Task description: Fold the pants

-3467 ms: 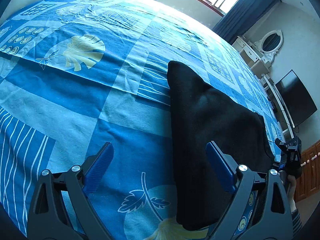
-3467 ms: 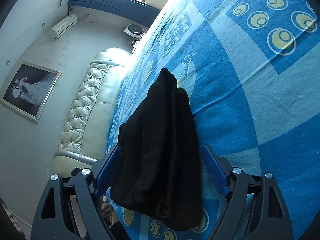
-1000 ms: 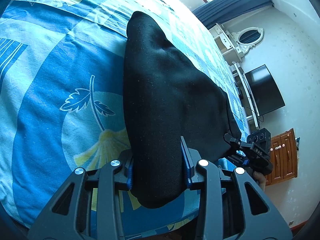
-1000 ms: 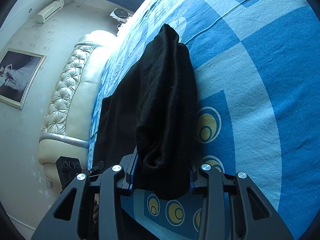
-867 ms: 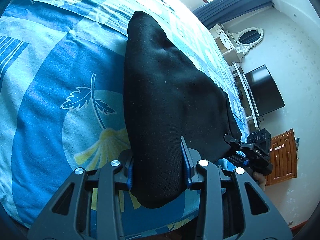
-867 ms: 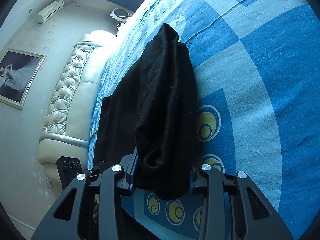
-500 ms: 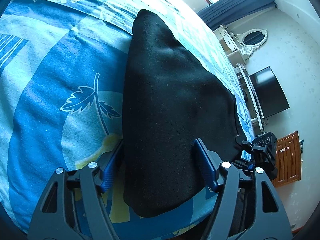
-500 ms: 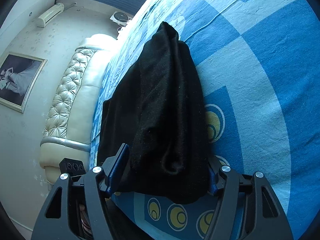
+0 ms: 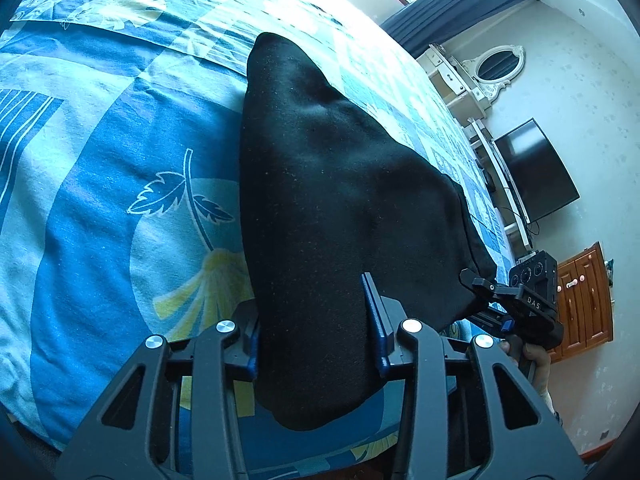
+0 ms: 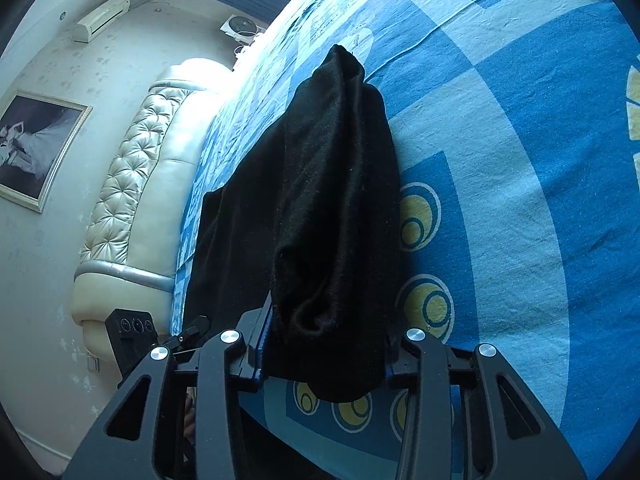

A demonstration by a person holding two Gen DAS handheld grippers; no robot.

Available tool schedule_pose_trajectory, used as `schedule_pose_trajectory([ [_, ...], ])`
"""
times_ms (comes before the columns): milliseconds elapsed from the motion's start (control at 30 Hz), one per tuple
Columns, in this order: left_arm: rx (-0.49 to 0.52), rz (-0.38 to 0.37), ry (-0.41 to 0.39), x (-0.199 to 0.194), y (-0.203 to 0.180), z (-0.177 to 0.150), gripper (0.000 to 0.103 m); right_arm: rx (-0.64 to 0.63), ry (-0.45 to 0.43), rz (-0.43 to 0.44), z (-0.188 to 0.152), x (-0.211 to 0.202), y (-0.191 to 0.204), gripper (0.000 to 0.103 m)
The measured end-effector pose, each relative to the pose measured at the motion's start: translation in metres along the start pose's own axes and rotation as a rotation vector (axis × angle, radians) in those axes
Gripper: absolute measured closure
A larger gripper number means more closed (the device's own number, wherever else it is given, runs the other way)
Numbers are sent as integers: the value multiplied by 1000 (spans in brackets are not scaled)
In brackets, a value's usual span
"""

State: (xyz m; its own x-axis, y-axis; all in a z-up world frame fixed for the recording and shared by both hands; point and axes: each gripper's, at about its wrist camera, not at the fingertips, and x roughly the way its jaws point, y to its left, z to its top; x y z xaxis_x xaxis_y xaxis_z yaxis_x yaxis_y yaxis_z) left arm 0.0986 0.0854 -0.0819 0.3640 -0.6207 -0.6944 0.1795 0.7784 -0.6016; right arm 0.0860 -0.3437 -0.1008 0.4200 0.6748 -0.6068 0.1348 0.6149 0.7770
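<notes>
Two grippers, left gripper point(image 9: 316, 336) and right gripper point(image 10: 326, 350), clamp black pants point(image 9: 340, 200).

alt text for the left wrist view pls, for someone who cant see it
The left gripper is shut on the near edge of black pants lying on a blue patterned bedsheet. At the right edge the right gripper clamps the pants' other corner, with a wall TV and oval mirror behind.
</notes>
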Motion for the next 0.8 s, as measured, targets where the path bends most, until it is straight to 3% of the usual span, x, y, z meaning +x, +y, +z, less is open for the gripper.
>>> schedule_pose_trajectory([
  [800, 23, 18, -3, 4, -3, -3, 60, 29, -3, 56, -3, 1, -21, 62],
])
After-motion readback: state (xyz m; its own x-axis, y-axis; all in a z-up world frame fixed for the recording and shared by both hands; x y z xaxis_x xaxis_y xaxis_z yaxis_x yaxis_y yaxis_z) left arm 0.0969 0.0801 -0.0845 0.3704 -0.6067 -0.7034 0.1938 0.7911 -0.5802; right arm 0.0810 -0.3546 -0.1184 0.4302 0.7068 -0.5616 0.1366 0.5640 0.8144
